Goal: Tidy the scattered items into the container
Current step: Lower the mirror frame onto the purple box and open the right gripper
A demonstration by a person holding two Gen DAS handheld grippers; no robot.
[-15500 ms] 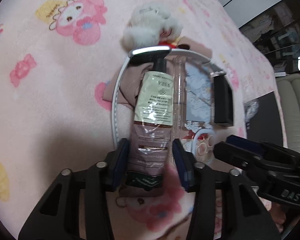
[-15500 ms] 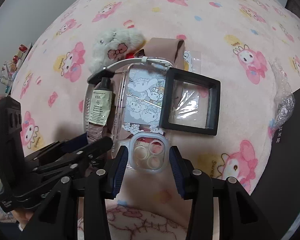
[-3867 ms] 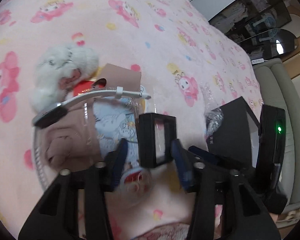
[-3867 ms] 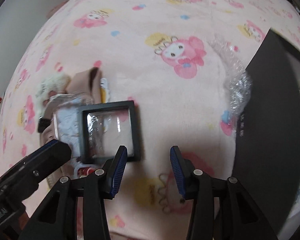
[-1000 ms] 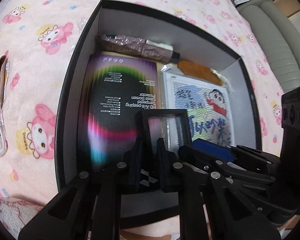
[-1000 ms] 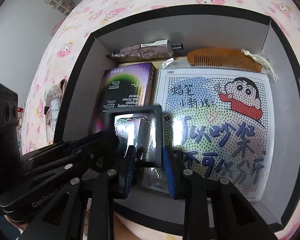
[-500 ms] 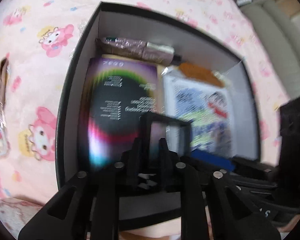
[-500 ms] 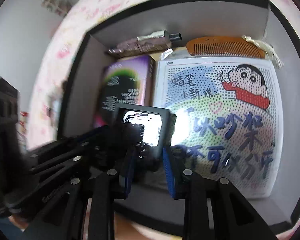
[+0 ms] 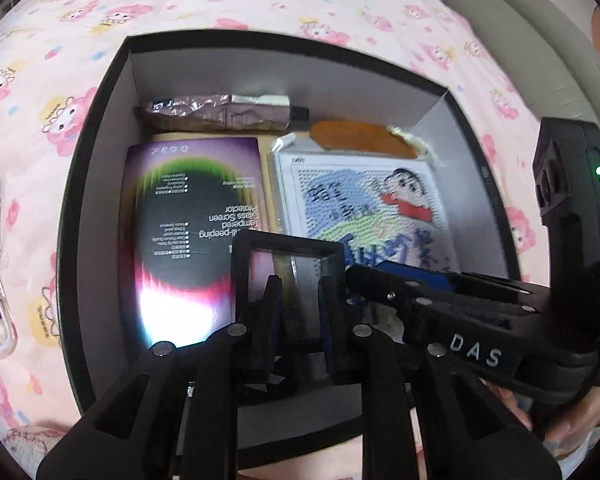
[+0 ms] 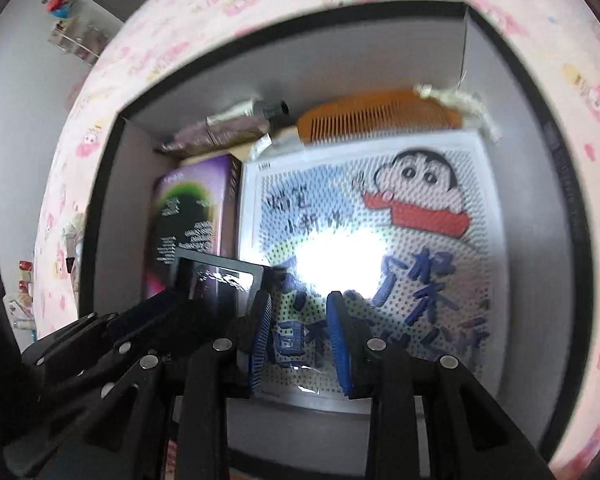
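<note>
Right, my left tongs (image 9: 298,300) pinch the black frame (image 9: 288,256) over the purple packet (image 9: 196,216) inside the box (image 9: 100,128), while my right tongs (image 10: 300,328) sit parted, empty, beside it.

Looking into a black-rimmed grey cardboard box (image 10: 340,56): wooden orange comb (image 10: 380,114) against the far wall, cartoon-printed dotted sheet (image 10: 380,216) below, purple screen-protector package (image 10: 188,216) alongside, small black square frame (image 10: 220,280) standing nearby.

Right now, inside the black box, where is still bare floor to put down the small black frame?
Bare grey floor shows only along the near wall of the black box, below the cartoon sheet. The far side is crowded: tube, comb, screen protector box.
</note>
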